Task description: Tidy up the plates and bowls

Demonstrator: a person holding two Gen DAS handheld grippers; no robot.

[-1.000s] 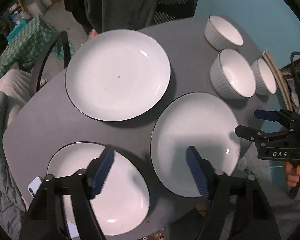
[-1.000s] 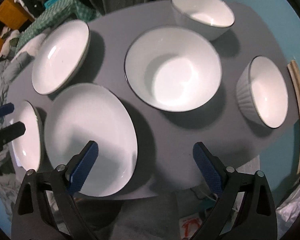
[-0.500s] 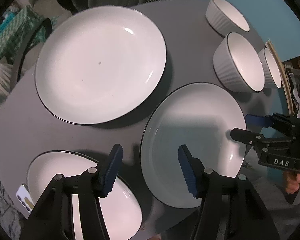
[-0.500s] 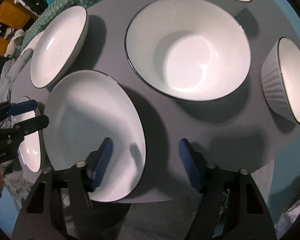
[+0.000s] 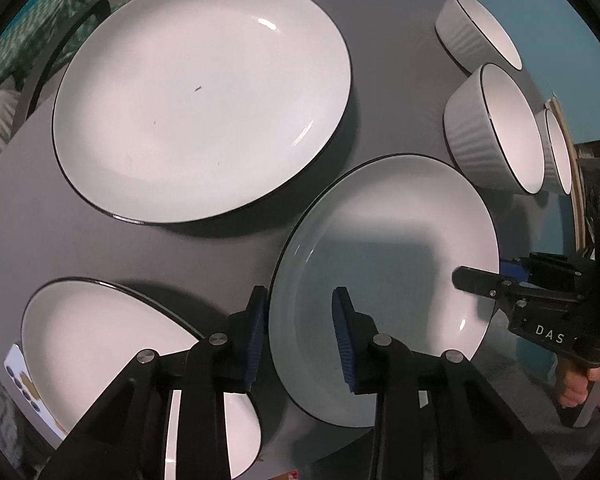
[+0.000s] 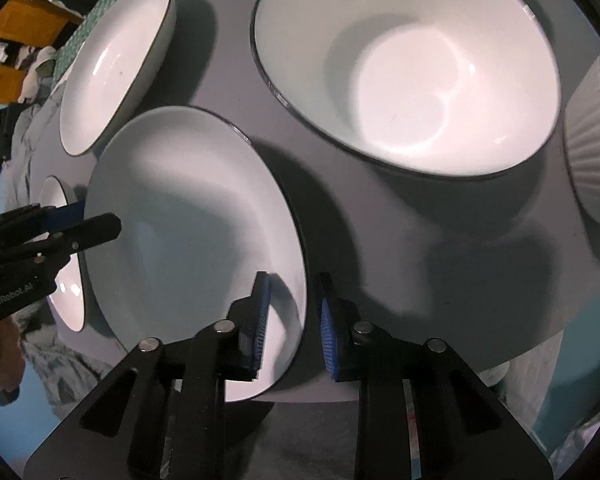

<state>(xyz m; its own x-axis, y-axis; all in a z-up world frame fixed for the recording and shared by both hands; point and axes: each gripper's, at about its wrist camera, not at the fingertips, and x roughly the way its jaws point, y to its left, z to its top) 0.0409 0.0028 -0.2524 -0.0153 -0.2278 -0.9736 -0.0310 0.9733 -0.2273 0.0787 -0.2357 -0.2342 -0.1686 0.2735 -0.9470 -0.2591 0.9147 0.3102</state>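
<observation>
A white plate with a thin black rim [image 5: 384, 248] [image 6: 188, 216] lies near the front of the grey table [image 5: 140, 248]. My left gripper [image 5: 298, 332] straddles its left rim, one blue pad outside and one inside. Its jaws are closing with a gap still showing. My right gripper [image 6: 292, 320] straddles the opposite rim the same way, also closing and not pressing. Each gripper shows in the other's view: the right gripper [image 5: 484, 274] and the left gripper [image 6: 96, 218]. A larger plate [image 5: 196, 96] lies behind, and a third plate [image 5: 100, 340] sits at the lower left.
A wide smooth bowl [image 6: 404, 64] and a ribbed bowl [image 6: 592, 140] stand behind the plate; three ribbed bowls [image 5: 496, 128] line the table's right side. The table's front edge runs just under both grippers. A hand [image 5: 580, 388] holds the right gripper. A chair stands beyond the table.
Both grippers came down onto the middle plate from opposite sides. Their jaws narrowed from wide open until each pair brackets the plate's rim.
</observation>
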